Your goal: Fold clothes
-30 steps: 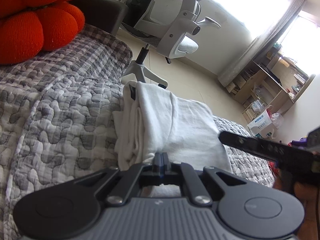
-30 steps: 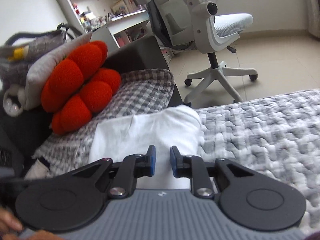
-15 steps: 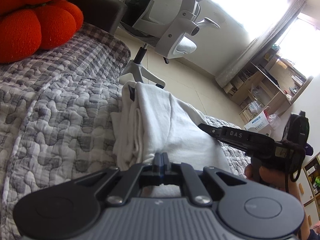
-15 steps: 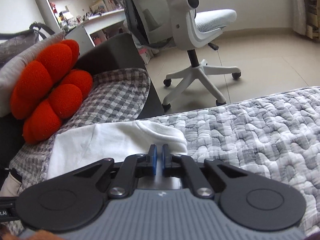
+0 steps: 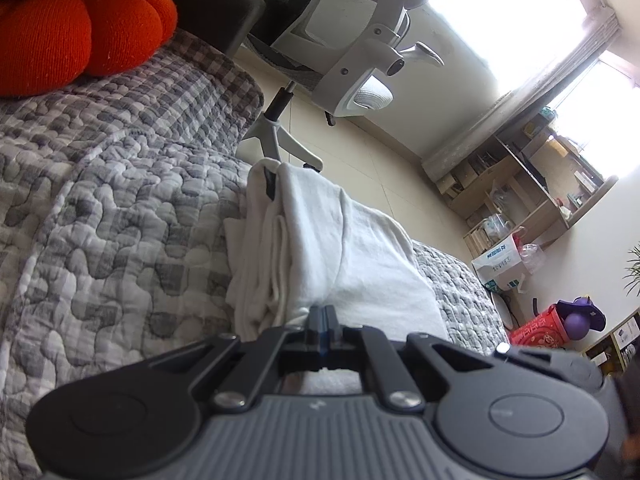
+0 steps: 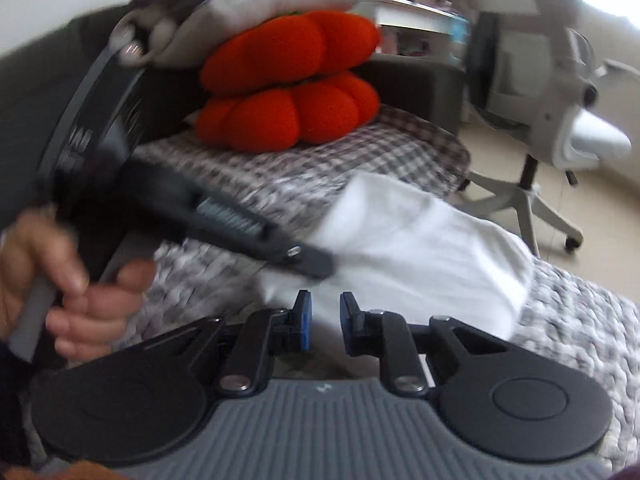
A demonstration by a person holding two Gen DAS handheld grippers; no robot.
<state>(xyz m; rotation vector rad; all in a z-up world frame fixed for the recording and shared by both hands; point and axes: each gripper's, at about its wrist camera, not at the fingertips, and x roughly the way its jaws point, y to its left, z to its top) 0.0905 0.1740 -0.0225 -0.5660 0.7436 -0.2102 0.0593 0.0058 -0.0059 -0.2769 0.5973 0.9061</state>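
Folded white garment (image 5: 352, 248) laid on grey quilt (image 5: 100, 240), left gripper (image 5: 325, 316) closed at its 6 o'clock edge, whether cloth is pinched cannot be told, right gripper (image 6: 325, 312) held narrowly parted, empty.

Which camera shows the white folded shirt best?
The left wrist view: the white folded garment is sharp, its layered edge visible. In the right wrist view the garment is blurred and partly hidden by the left gripper.

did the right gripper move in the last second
Yes. In its own view the red cushion went from left to centre, so the right gripper swung left; its jaws, nearly shut half a second ago, stand apart over the white garment.
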